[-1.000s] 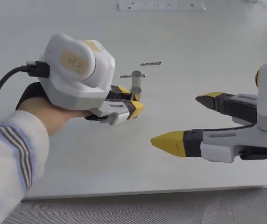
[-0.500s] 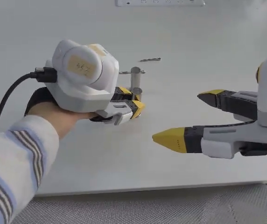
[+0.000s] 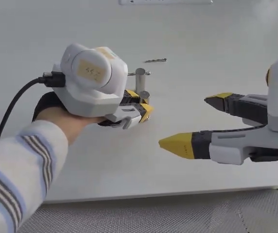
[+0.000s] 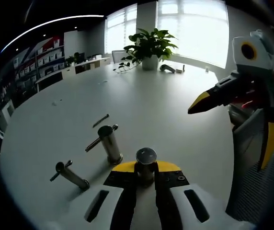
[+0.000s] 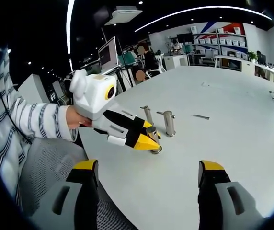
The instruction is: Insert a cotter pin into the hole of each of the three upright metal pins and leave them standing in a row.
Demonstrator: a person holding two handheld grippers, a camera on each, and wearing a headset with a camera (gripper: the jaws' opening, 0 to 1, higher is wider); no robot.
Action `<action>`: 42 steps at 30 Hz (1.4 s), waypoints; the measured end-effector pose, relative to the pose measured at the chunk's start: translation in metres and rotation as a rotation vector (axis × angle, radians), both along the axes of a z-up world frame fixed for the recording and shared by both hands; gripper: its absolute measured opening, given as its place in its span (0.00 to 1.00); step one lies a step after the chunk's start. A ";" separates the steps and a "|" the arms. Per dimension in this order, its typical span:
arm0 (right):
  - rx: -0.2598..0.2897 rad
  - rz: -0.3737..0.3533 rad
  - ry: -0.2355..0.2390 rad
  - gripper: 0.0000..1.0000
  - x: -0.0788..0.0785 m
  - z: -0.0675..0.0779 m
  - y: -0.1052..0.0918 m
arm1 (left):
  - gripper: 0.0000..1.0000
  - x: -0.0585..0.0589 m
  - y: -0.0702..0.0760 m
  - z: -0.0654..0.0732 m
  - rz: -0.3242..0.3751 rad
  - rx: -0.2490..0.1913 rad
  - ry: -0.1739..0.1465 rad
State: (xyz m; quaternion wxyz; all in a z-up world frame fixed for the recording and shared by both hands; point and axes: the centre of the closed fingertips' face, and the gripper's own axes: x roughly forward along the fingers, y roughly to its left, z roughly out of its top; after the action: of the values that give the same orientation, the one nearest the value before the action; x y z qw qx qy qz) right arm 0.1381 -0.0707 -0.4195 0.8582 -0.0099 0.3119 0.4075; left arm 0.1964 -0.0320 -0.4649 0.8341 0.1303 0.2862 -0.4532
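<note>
The left gripper [image 3: 140, 103] has its jaws closed on the held pin [image 4: 146, 163], gripping the shaft just below the flat round head. In the right gripper view the pin stands upright with its flanged foot on the worktop [image 3: 129, 165]. The right gripper [image 3: 183, 121] hovers well apart from it, jaws spread wide with nothing between them, the yellow tips pointing toward the left gripper.

Just beyond the held pin stands the second pin [image 4: 109, 143], upright, grey metal, with the first cotter pin [image 4: 93, 145] passing crosswise through it near the top. Farther along the same line is the third pin [image 4: 72, 175], carrying the second cotter pin [image 4: 53, 177] through its head; its lean in the left gripper view may be lens bend, I cannot tell. The three stand near one another but apart. A loose cotter pin [image 3: 156, 60] lies flat on the worktop past them, on its own.

Bare white worktop stretches between the two grippers and on every side of the pins. The front edge [image 3: 153, 193] runs close under the right gripper, with a grey mesh surface [image 3: 178, 216] below it. At the far side of the worktop lies a white power strip [image 3: 163, 2]. In the left gripper view a potted plant [image 4: 151, 40] stands at the far end.
</note>
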 end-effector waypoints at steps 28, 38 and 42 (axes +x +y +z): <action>0.001 -0.003 0.007 0.84 -0.002 -0.001 0.002 | 0.42 -0.018 0.008 0.014 -0.066 -0.048 0.004; -0.010 0.003 0.012 0.84 -0.003 -0.002 0.001 | 0.66 -0.033 0.021 0.036 -0.111 -0.120 -0.007; -0.016 0.006 0.015 0.84 -0.004 -0.002 0.001 | 0.80 -0.040 0.025 0.040 -0.115 -0.151 0.012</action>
State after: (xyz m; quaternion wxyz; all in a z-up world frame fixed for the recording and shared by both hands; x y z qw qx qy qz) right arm 0.1342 -0.0694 -0.4219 0.8545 -0.0147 0.3214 0.4078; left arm 0.1565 -0.0072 -0.4245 0.8124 0.0805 0.2483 -0.5214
